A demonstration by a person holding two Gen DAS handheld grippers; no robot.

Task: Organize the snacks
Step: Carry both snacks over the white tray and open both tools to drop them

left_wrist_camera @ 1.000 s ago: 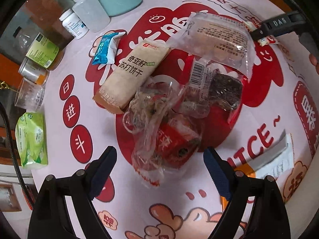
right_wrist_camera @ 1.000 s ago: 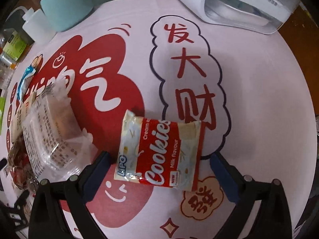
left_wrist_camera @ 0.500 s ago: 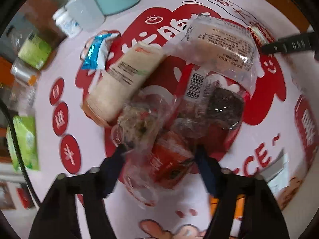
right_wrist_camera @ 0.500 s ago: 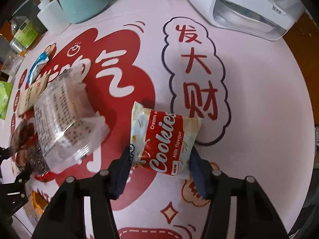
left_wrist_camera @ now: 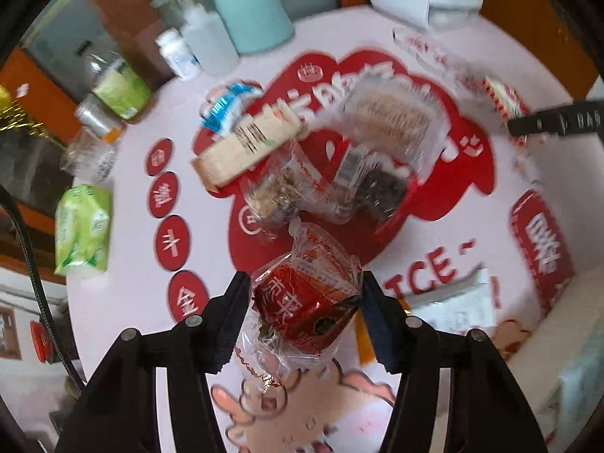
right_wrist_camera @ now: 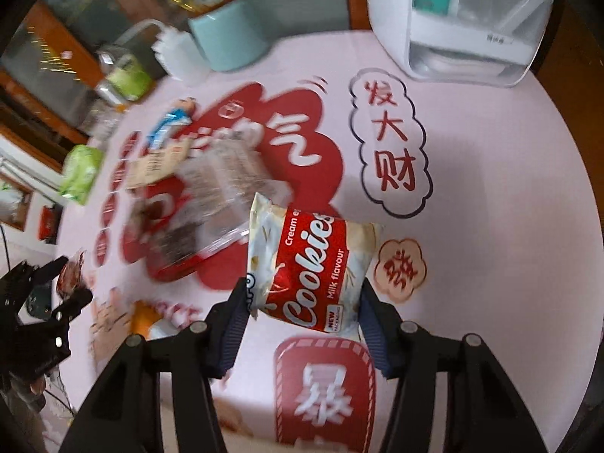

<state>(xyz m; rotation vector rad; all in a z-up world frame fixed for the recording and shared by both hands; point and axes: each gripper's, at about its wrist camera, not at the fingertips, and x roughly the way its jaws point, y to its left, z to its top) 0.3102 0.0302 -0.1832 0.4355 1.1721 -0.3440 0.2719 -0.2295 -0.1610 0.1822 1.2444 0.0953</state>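
Left gripper (left_wrist_camera: 304,294): jaws have just been closing, now clamped on the clear-wrapped red snack pack (left_wrist_camera: 305,302), clear of the snack heap (left_wrist_camera: 324,173) ahead.
Right gripper (right_wrist_camera: 302,302): pinching the red-and-white foil cookie packet (right_wrist_camera: 309,268) sideways, long axis pointing away, above the pink printed tablecloth (right_wrist_camera: 490,188).

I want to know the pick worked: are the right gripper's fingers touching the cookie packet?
Touching. In the right wrist view both fingers of the right gripper press the sides of the cookie packet, with no gap at either pad.
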